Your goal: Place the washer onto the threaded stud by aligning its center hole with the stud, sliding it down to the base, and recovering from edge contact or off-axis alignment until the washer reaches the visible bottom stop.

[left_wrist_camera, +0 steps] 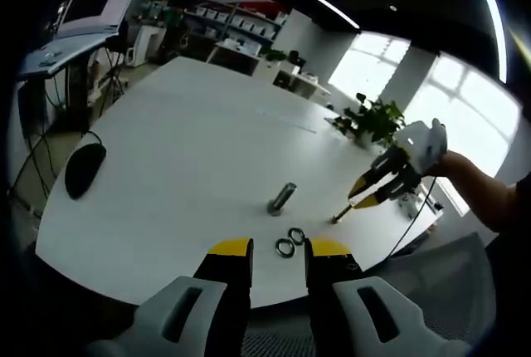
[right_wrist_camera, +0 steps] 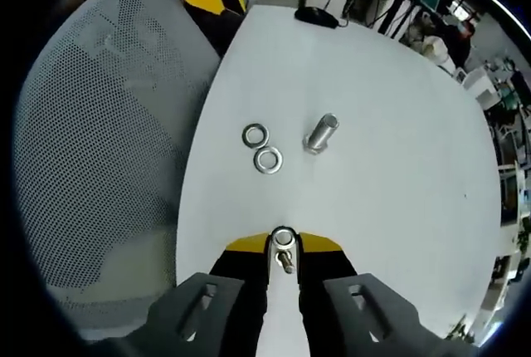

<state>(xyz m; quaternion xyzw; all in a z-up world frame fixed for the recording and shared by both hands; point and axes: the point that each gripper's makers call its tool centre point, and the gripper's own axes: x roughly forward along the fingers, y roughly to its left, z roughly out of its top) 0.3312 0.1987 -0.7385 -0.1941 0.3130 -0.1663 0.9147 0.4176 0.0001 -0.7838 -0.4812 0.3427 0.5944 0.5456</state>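
With our right gripper [right_wrist_camera: 284, 251] clamped on the threaded stud [right_wrist_camera: 285, 259], our left gripper [left_wrist_camera: 278, 251], jaws narrowly apart and empty, should pinch the near washer [left_wrist_camera: 284, 247] by its rim, keeping its hole clear.

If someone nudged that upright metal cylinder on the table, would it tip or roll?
The metal cylinder looks tall over a small flared base, so a push near its top would probably tip it. Being round, it would then likely roll across the smooth white table. It looks stiff and fairly heavy.
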